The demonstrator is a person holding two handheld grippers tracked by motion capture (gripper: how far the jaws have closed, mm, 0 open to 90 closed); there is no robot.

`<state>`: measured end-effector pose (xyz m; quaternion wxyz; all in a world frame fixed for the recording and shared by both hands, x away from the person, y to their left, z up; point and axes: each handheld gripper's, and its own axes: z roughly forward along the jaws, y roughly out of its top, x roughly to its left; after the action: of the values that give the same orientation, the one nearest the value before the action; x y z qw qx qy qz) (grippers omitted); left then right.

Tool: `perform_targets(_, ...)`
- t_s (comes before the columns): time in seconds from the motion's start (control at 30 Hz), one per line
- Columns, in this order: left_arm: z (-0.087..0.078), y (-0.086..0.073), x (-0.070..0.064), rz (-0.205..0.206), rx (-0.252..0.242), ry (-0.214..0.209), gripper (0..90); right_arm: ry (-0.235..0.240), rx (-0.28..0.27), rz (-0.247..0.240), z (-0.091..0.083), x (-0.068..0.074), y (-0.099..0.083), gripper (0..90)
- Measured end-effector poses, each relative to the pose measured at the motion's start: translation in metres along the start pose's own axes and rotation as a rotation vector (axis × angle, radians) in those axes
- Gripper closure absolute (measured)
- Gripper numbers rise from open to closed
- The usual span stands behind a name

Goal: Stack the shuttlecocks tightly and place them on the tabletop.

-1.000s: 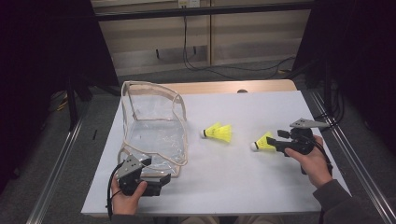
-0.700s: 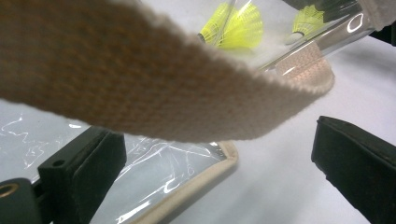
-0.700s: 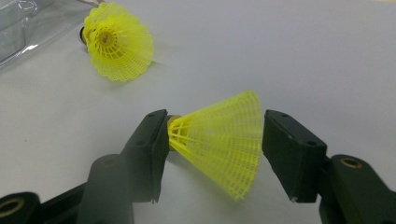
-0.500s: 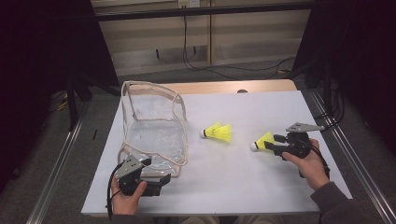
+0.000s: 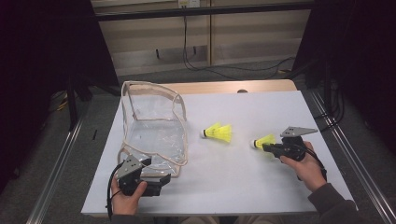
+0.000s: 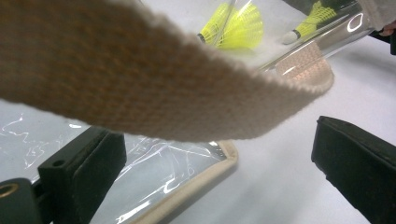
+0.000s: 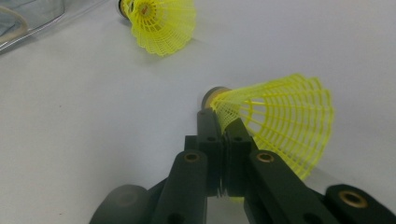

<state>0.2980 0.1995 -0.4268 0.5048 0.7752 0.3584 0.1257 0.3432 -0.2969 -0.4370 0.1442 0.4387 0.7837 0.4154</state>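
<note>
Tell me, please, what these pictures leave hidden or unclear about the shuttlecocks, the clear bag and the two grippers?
- Left gripper view: the bag's beige strap, blurred and close, covers much of the table beyond.
- Right gripper view: the held shuttlecock hides its own cork, and the right gripper covers part of its skirt.
- High view: the left gripper is too small to tell whether it touches the clear bag.

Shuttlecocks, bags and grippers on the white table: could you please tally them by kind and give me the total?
Yellow shuttlecocks: 2, one lying free, one clamped by its skirt in the right gripper.
Clear plastic bag with beige trim: 1.
Handheld grippers: 2, the right one and the left gripper, open beside the bag's strap.
Total: 5.
</note>
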Motion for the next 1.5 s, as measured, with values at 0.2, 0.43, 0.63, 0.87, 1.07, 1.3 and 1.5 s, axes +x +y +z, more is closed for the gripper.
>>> perform_targets(0.2,0.000,0.000,0.000,0.000,-0.004,0.000,3.1,0.008,-0.011,0.000,0.000,0.000,0.003,89.4)
perform_targets(0.43,-0.001,0.000,0.000,-0.001,-0.003,0.000,3.0,0.013,-0.028,0.002,0.000,0.001,0.008,89.5)
perform_targets(0.63,-0.001,0.000,0.000,0.000,-0.001,-0.003,3.0,0.015,-0.038,0.004,0.001,0.003,0.011,89.5)
perform_targets(0.87,-0.001,-0.001,0.000,-0.003,-0.006,-0.008,3.1,0.022,-0.046,0.001,0.002,0.006,0.015,89.7)
perform_targets(1.07,-0.002,-0.001,0.000,-0.003,-0.009,-0.004,3.1,0.024,-0.051,0.007,0.003,0.007,0.018,89.7)
perform_targets(1.3,-0.002,-0.001,0.000,-0.004,-0.010,-0.003,3.1,0.038,-0.061,0.009,0.004,0.010,0.022,89.7)
perform_targets(1.5,-0.003,-0.001,0.000,-0.004,-0.015,0.000,3.1,0.046,-0.060,0.003,0.008,0.012,0.024,89.7)
